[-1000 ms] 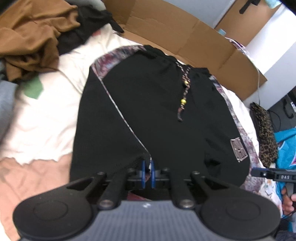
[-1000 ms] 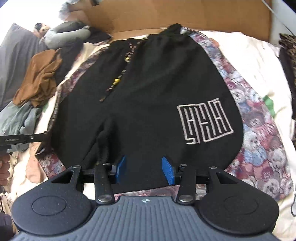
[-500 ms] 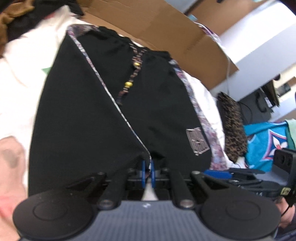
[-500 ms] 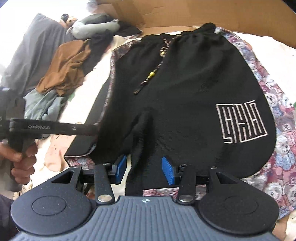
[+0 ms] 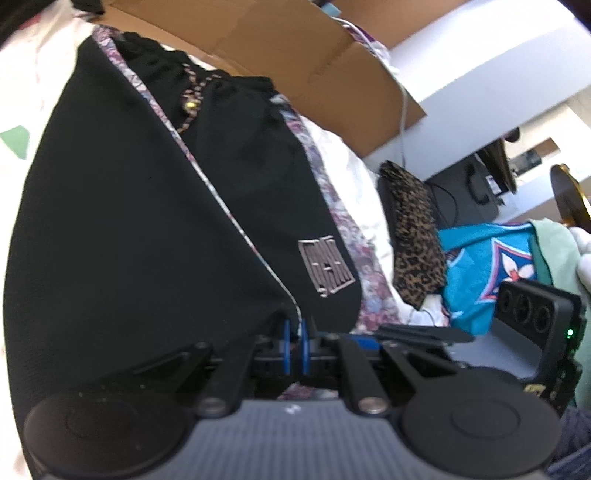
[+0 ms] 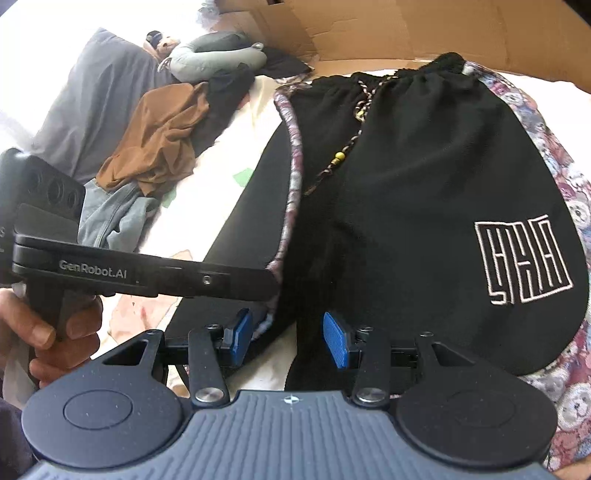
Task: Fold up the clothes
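1. Since a second ago, my left tongs (image 5: 294,341) have carried the hem corner of the black shorts (image 5: 147,221) across toward the right, so the left leg now lies further over the middle and my right tongs' body shows close at the right edge of the left view.
2. Left tongs are clenched on that patterned hem corner; the blue pads sit almost together with the fabric edge pinched between them.
3. My right tongs (image 6: 288,338) are released, jaws standing partly apart over the lower edge of the shorts; I cannot tell whether the pads touch the cloth.
4. My left hand (image 6: 44,332) grips its handle at the left of the right view, its arm reaching to the folded edge.
5. Shorts lie on the bed (image 6: 229,155), waistband toward the cardboard (image 6: 443,26), drawstring (image 6: 343,155) down the middle, white logo (image 6: 521,258) on the right leg.
6. Brown garment (image 6: 159,136) and grey clothes (image 6: 118,218) lie heaped well to the left.
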A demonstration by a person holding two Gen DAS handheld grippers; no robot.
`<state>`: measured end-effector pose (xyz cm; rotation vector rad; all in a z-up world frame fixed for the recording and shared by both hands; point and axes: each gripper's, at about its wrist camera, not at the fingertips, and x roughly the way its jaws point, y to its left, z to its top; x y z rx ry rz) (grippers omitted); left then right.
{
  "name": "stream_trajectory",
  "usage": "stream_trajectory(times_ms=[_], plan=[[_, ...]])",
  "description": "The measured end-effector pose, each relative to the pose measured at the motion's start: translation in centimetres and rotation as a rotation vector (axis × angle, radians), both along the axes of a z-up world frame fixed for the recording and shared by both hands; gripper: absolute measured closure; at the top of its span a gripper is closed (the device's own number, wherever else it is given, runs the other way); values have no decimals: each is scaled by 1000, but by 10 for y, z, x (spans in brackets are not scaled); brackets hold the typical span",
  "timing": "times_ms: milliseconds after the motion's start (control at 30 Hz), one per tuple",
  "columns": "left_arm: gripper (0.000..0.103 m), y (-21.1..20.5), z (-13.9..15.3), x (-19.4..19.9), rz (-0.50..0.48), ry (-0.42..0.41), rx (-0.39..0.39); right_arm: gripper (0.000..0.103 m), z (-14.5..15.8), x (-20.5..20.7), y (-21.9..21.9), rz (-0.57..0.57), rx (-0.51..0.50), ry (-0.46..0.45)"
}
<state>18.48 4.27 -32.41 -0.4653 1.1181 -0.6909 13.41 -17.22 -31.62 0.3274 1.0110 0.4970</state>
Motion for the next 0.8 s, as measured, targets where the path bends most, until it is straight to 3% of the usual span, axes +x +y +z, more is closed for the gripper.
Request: stream_trajectory(times_ms=[400,600,667,800], plan=[[97,-8,7,3,-1,43,-108,56,0,10,5,-41,11,-59],[97,-13,10,4,-3,58,-140,76,-8,16,2,-56,14,-69],[97,-12,10,5,9,71,-152,98,-8,15,3,-48,14,-88],[96,-13,15,5,5,76,-143,101,-10,15,0,-49,8,-91]])
